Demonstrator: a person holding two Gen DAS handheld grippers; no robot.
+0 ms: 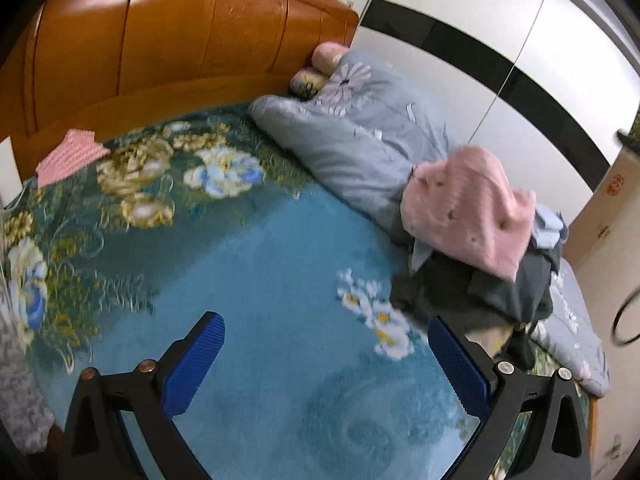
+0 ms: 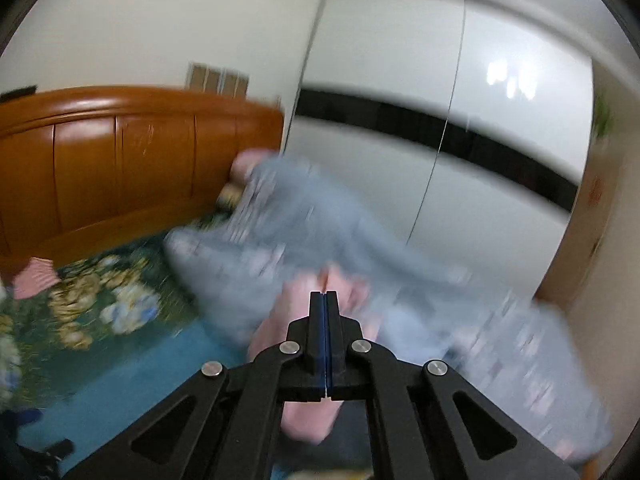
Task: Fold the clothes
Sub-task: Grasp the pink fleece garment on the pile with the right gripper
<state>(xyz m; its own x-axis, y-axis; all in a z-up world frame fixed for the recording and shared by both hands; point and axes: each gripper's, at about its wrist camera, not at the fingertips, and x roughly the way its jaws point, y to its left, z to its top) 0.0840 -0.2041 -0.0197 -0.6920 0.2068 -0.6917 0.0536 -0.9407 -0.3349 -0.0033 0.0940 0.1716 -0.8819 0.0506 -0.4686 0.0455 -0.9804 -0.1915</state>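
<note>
A pink knitted garment [image 1: 468, 208] lies on top of a heap with a dark grey garment [image 1: 500, 288] and a light blue one [image 1: 552, 228], at the right side of the bed. My left gripper [image 1: 324, 320] is open over the blue floral blanket [image 1: 260, 240], just left of the heap, with nothing between its fingers. In the blurred right wrist view, my right gripper [image 2: 325, 294] is shut, pads pressed together, pointing at the pink garment [image 2: 272, 320] beyond its tips. I see no cloth between the pads.
A grey-blue quilt [image 1: 340, 140] is bunched along the bed's far side by the white wardrobe [image 1: 480, 40]. The wooden headboard [image 1: 160, 40] stands behind. A small pink cloth [image 1: 68, 156] lies near it. A cardboard box [image 1: 612, 200] stands at the right.
</note>
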